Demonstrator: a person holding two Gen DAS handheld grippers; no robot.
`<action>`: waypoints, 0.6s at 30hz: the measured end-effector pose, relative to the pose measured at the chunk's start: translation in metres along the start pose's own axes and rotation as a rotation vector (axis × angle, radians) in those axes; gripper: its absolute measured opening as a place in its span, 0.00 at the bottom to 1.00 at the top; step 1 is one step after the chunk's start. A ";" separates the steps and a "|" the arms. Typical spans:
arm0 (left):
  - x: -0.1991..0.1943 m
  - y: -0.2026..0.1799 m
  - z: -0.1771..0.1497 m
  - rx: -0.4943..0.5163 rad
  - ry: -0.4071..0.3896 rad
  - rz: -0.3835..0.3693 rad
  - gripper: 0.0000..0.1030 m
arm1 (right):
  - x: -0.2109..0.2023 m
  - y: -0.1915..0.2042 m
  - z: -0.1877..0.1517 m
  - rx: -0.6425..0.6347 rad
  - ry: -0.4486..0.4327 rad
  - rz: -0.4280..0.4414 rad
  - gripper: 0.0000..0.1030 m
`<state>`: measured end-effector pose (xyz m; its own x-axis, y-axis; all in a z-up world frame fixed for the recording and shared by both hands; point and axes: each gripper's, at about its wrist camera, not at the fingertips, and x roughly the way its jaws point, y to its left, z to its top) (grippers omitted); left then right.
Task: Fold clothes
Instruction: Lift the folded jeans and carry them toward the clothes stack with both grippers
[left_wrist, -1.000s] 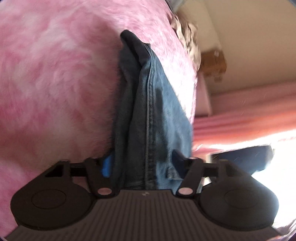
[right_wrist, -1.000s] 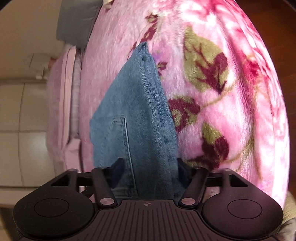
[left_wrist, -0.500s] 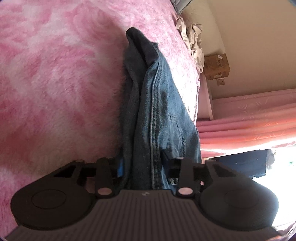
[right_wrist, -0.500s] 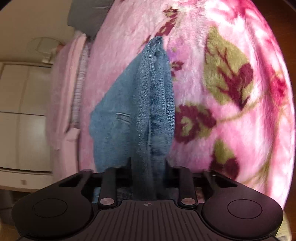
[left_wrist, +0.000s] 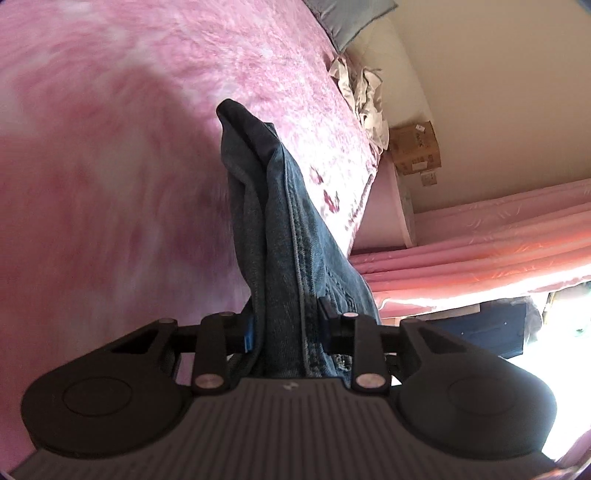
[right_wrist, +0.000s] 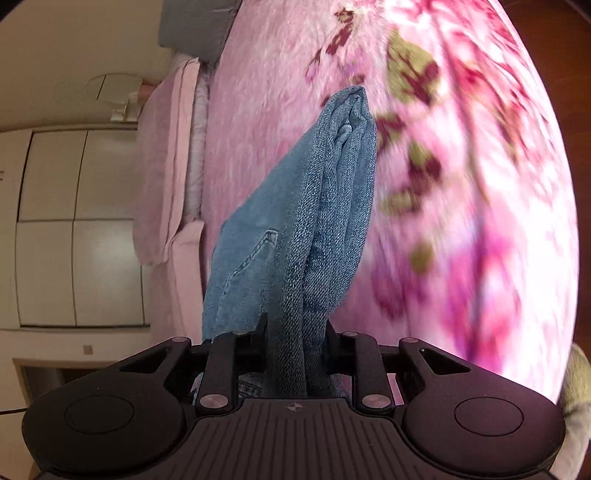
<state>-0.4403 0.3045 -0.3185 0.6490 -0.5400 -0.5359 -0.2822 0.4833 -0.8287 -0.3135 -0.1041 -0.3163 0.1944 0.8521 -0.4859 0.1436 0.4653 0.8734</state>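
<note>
A pair of blue jeans (left_wrist: 280, 229) hangs bunched above a pink fluffy blanket (left_wrist: 110, 147) on a bed. In the left wrist view my left gripper (left_wrist: 286, 325) is shut on a thick fold of the denim, which stretches away from the jaws to a far tip. In the right wrist view my right gripper (right_wrist: 295, 332) is shut on another bunch of the jeans (right_wrist: 314, 192); a back pocket shows on the left side of the cloth. The blanket (right_wrist: 461, 166) there carries a red and green flower print. The pads of both grippers are hidden by the cloth.
A grey pillow (left_wrist: 351, 18) and crumpled pale cloth (left_wrist: 364, 96) lie at the bed's far end, with a cardboard box (left_wrist: 415, 147) and pink curtains (left_wrist: 480, 243) beyond. In the right wrist view pink bedding (right_wrist: 166, 166) and white cupboard doors (right_wrist: 74, 221) stand on the left.
Both grippers closed on the jeans and lifted them; the denim rose off the blanket and now hangs bunched, stretched away from each gripper.
</note>
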 end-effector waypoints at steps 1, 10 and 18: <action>-0.011 -0.003 -0.015 -0.010 -0.017 -0.001 0.25 | -0.011 0.002 -0.012 -0.008 0.007 0.004 0.23; -0.124 -0.052 -0.170 0.003 -0.183 -0.037 0.25 | -0.113 0.025 -0.136 -0.085 0.032 0.089 0.23; -0.251 -0.091 -0.302 -0.042 -0.271 -0.014 0.25 | -0.194 0.064 -0.263 -0.106 0.076 0.093 0.23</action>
<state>-0.7908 0.1882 -0.1569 0.8170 -0.3396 -0.4660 -0.2969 0.4449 -0.8449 -0.5973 -0.1768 -0.1578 0.1278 0.9066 -0.4021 0.0239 0.4025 0.9151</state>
